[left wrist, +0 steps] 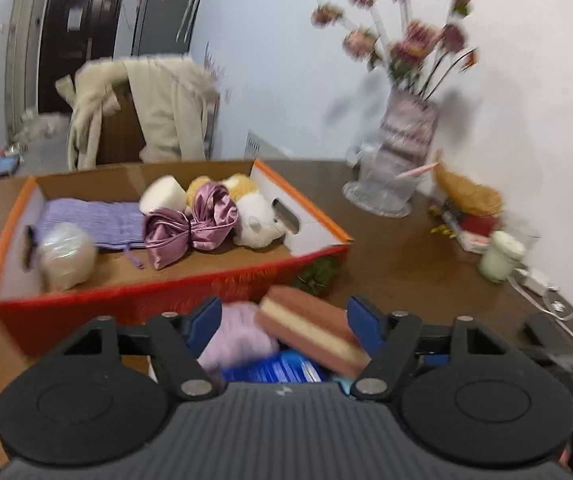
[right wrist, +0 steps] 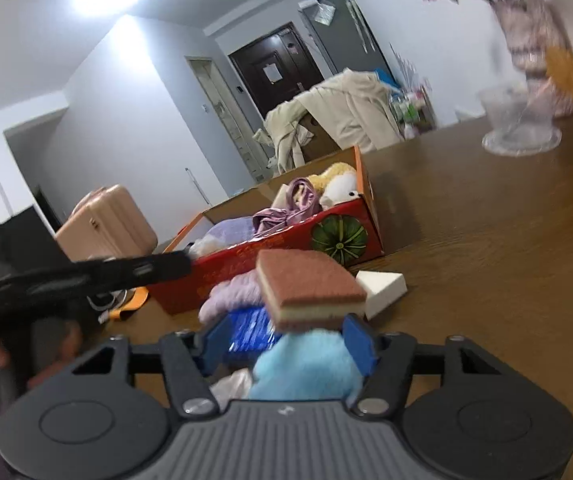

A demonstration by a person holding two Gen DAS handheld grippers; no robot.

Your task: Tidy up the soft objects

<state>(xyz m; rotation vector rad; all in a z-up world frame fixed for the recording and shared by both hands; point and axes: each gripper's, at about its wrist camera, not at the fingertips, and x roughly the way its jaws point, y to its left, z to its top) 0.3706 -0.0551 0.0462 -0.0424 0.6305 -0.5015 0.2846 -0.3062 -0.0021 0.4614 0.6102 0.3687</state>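
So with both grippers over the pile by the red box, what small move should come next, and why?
Probably close the left gripper on the brown-and-cream sponge. It lies tilted on top of the pile, over the lilac knit and blue packet, between the open fingers, none visibly pressing it. The cardboard box, already holding soft things, stands just behind.

Home, living/dining area: wooden table (left wrist: pixel 406 240), flower vase (left wrist: pixel 406 132), coat over chair (left wrist: pixel 166 108), dark entry door (right wrist: pixel 274 68), pink suitcase (right wrist: pixel 106 224), fridge (right wrist: pixel 342 28) by hallway.
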